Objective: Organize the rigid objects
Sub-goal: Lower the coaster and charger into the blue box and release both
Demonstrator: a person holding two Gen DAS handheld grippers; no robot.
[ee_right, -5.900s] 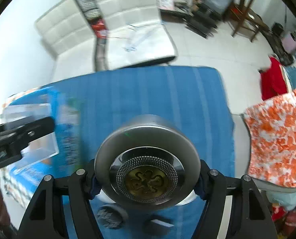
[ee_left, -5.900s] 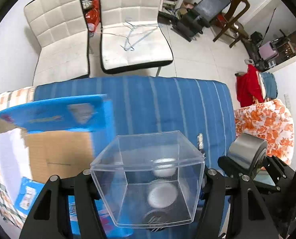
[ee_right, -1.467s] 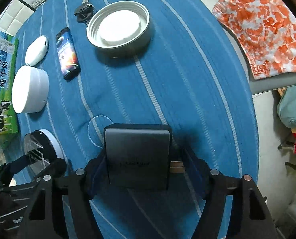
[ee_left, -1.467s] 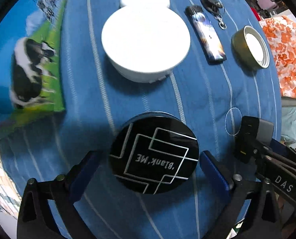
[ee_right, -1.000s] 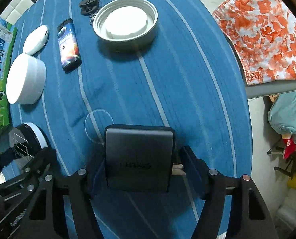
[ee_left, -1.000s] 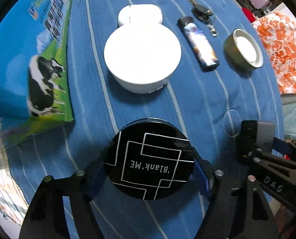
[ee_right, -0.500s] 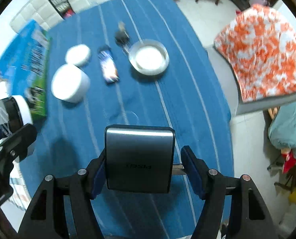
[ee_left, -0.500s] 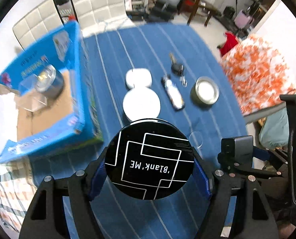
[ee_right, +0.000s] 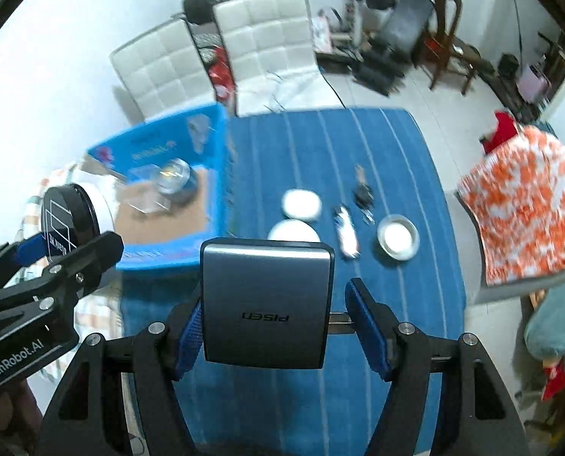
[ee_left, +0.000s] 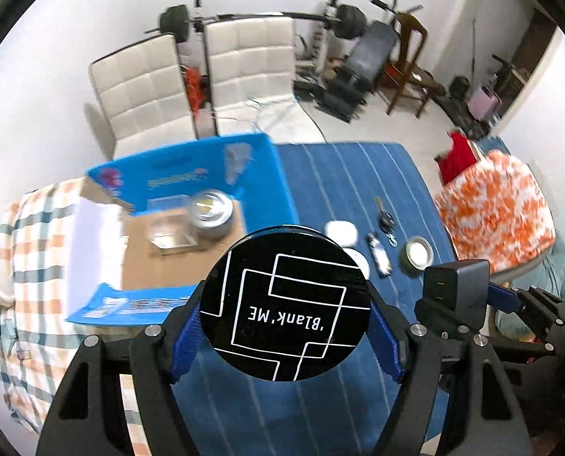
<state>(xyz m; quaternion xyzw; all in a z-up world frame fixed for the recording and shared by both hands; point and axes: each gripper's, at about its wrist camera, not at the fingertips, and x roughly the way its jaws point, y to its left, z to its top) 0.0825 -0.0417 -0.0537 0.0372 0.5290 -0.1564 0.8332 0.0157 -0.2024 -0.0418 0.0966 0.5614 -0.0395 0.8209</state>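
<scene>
My left gripper (ee_left: pixel 287 336) is shut on a black round case (ee_left: pixel 286 296) printed "Blank ME", held high above the blue striped table (ee_left: pixel 358 174). My right gripper (ee_right: pixel 278 326) is shut on a grey PISEN charger (ee_right: pixel 267 296), whose prongs point at the right finger. The charger (ee_left: pixel 457 288) also shows at the right of the left wrist view. An open blue cardboard box (ee_left: pixel 259 174) stands at the table's left, with a clear plastic box (ee_left: pixel 170 228) and a metal tin (ee_left: pixel 210 212) inside.
On the cloth lie a white round box (ee_right: pixel 293 232), a white oval case (ee_right: pixel 301 204), a lighter (ee_right: pixel 346 232), keys (ee_right: pixel 362 193) and a tin lid (ee_right: pixel 397 237). Two white chairs (ee_left: pixel 244 76) stand behind. An orange floral cloth (ee_left: pixel 499 209) lies at the right.
Both grippers have risen well above the table with the round case and the charger in them. The views have tilted up, so the box and chairs now show.
</scene>
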